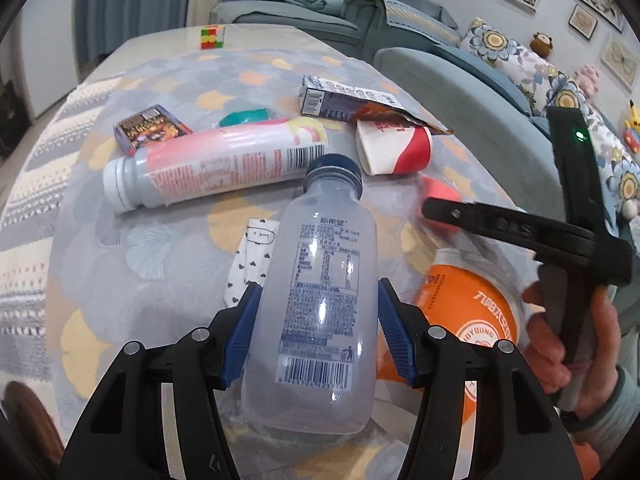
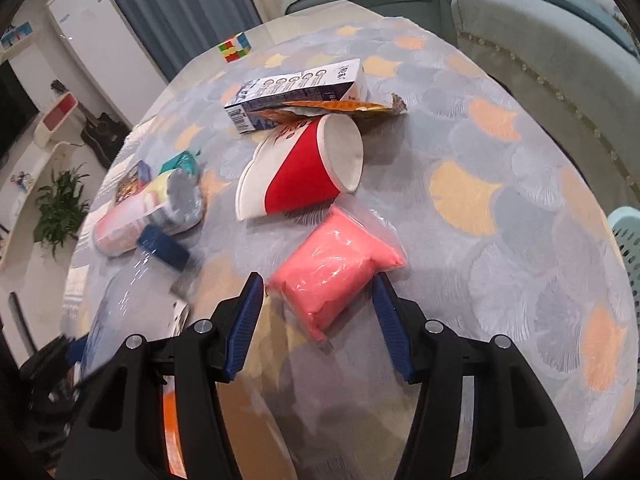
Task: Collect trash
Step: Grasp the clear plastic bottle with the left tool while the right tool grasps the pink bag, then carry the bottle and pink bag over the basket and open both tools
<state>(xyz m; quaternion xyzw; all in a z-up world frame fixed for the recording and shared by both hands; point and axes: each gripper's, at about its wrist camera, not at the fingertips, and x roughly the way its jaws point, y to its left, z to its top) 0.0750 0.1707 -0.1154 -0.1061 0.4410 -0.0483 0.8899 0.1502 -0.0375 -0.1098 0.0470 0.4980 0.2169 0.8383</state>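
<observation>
My left gripper (image 1: 316, 320) is shut on a clear plastic bottle (image 1: 324, 280) with a dark blue cap, its blue pads pressing both sides of the body. The same bottle (image 2: 120, 312) shows blurred at the left of the right wrist view. My right gripper (image 2: 318, 308) is open, angled down over a pink bag (image 2: 336, 268) that lies on the tablecloth between its fingers. From the left wrist view a hand holds the right gripper (image 1: 440, 210) in front of the pink bag (image 1: 436, 190). An orange-labelled container (image 1: 468, 308) sits below it.
Lying on the table are a pink-labelled bottle (image 1: 212, 168), a red-and-white paper cup (image 2: 300, 172), a milk carton (image 2: 296, 88), a torn foil wrapper (image 2: 340, 106), a card box (image 1: 152, 126) and a Rubik's cube (image 2: 236, 46). A light-blue basket (image 2: 628, 240) stands off the table's right edge.
</observation>
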